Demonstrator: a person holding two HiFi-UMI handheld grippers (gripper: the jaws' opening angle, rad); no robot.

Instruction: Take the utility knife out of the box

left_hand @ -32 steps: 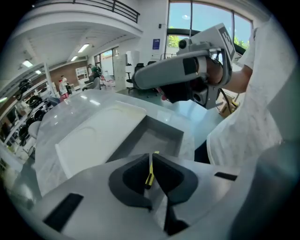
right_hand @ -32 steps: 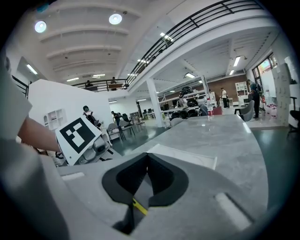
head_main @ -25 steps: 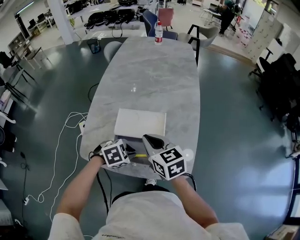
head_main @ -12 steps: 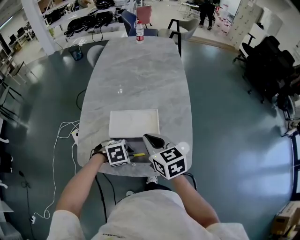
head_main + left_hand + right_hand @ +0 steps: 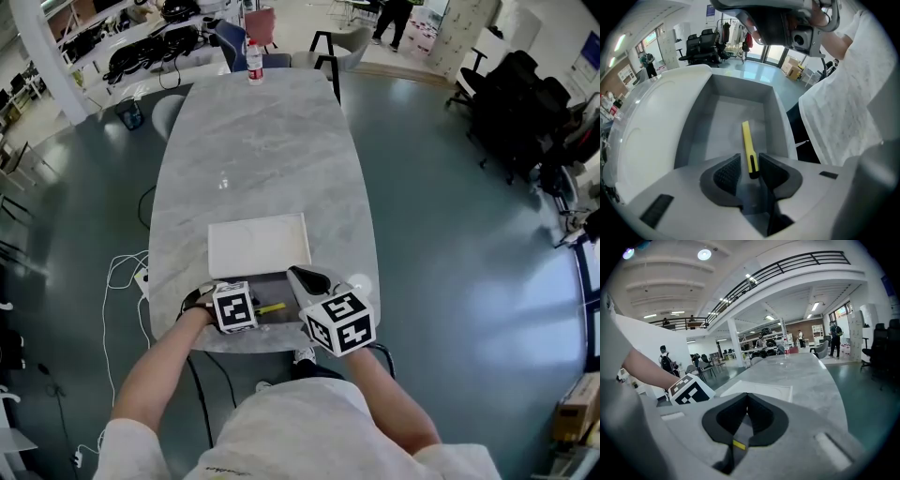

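Note:
An open grey box [image 5: 277, 277] sits at the near end of the marble table [image 5: 253, 159]. A yellow utility knife [image 5: 272, 307] lies on the box floor. In the left gripper view the knife [image 5: 748, 145] points away along the floor, and its near end lies between the jaws of my left gripper [image 5: 745, 165]. That gripper is open by a narrow gap, with a sliver of space on the left side of the knife. My right gripper [image 5: 306, 279] hovers at the box's right side, its jaws shut [image 5: 747, 398] with nothing between them.
The box's white lid [image 5: 258, 244] lies flat just beyond the box. A small white round object [image 5: 357, 284] rests near the table's right edge. A water bottle [image 5: 253, 58] stands at the far end. Chairs and cables [image 5: 122, 277] surround the table.
Both grippers stay at the box in about the same pose. The head camera has swung, so the table sits further left in the picture.

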